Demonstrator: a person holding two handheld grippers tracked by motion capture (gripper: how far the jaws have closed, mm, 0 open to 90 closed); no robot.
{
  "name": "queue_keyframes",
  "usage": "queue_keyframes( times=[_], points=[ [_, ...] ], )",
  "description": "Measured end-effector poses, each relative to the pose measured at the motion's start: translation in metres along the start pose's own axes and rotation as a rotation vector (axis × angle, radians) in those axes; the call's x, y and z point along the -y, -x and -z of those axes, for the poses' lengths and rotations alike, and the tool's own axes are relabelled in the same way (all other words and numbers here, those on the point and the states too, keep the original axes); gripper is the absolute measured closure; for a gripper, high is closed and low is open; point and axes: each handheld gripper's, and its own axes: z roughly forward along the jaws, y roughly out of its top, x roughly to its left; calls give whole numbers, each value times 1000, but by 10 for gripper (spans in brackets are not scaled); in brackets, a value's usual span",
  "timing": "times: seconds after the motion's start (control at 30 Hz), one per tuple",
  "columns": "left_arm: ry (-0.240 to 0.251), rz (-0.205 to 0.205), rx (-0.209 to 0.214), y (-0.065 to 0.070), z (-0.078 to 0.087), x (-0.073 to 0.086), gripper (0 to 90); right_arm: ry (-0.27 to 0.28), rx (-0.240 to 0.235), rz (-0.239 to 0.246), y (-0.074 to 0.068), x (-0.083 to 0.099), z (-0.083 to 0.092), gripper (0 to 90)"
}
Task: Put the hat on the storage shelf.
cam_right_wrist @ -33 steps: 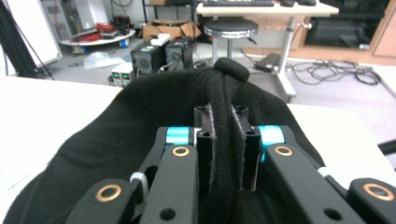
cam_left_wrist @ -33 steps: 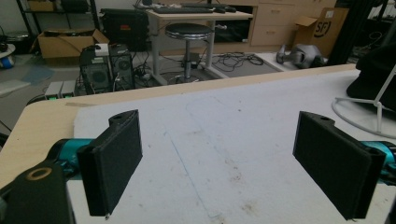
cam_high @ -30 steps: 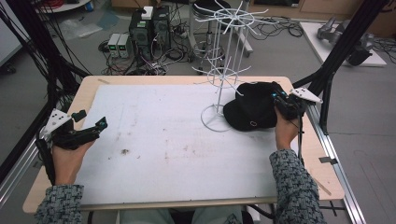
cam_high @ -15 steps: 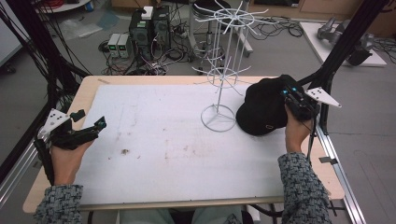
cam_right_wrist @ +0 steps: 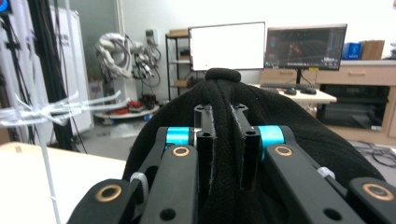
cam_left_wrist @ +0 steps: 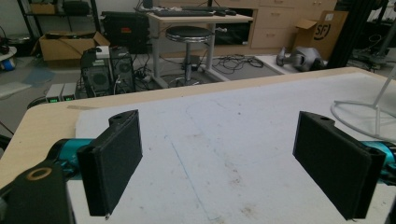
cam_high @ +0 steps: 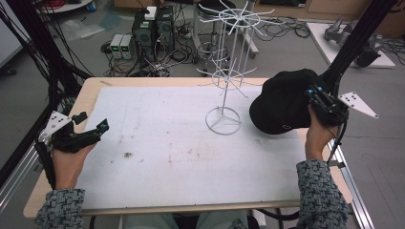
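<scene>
cap held up beside the wire stand

cap (cam_high: 282,101), black and soft, hangs clear of the table at the far right, pinched by a fold of its fabric so the crown droops free. the right gripper (cam_high: 319,98) is clenched on that fold; in the right gripper view the jaws stand nearly together with cloth bunched between them and the top button above. holding it by the edge likely leaves the hollow open to drop over a prong. just left of the cap stands the white wire stand (cam_high: 224,71), its round foot on the white mat (cam_high: 191,143), arms spread at two levels and bare. at the near left edge the left gripper (cam_high: 90,133) rests low over the mat, jaws wide apart and holding nothing, probably kept out of the way.
</scene>
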Motion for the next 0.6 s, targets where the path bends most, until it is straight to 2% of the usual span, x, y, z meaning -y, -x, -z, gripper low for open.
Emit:
queue_keyframes(
  times=[0.13,0.23,0.6],
  points=[
    [1,0,0,0,0,0,158,14,-7,11,2,-8,6,822],
    [2,-1,1,0,0,0,158,52,-17,31,4,-19,15,821],
    [5,1,0,0,1,-1,158,89,-18,68,9,-45,31,821]
  ],
)
